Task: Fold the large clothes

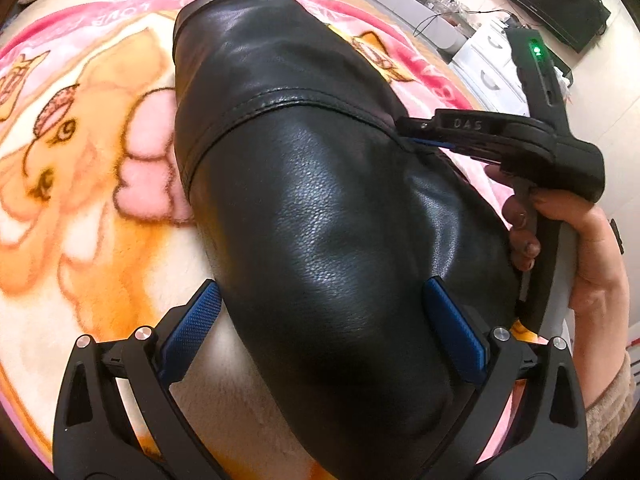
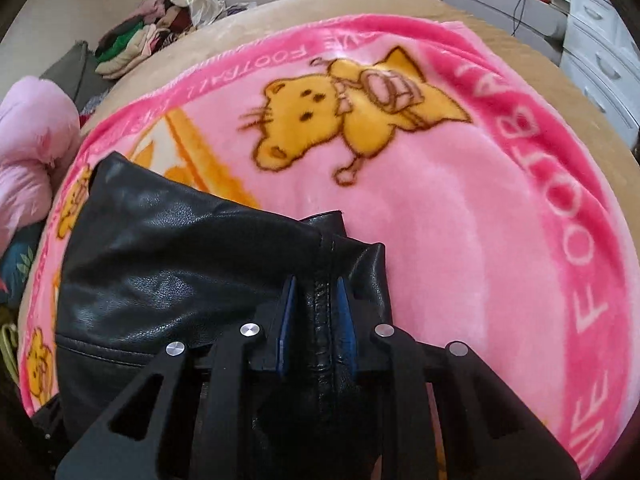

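A black leather garment (image 1: 320,184) lies folded on a pink cartoon blanket (image 1: 80,184). My left gripper (image 1: 320,320) is open, its blue pads (image 1: 192,328) spread to either side of the garment's near end, just above it. My right gripper (image 2: 318,312) is shut on a seamed edge of the black leather garment (image 2: 160,264); it also shows in the left wrist view (image 1: 416,128), pinching the garment's right edge, held by a hand (image 1: 592,256).
The pink blanket (image 2: 460,240) covers a beige bed (image 2: 280,0). White drawers (image 2: 600,60) stand at the right. A pile of clothes (image 2: 132,44) lies at the far left, and a pink cushion (image 2: 28,152) sits at the left edge.
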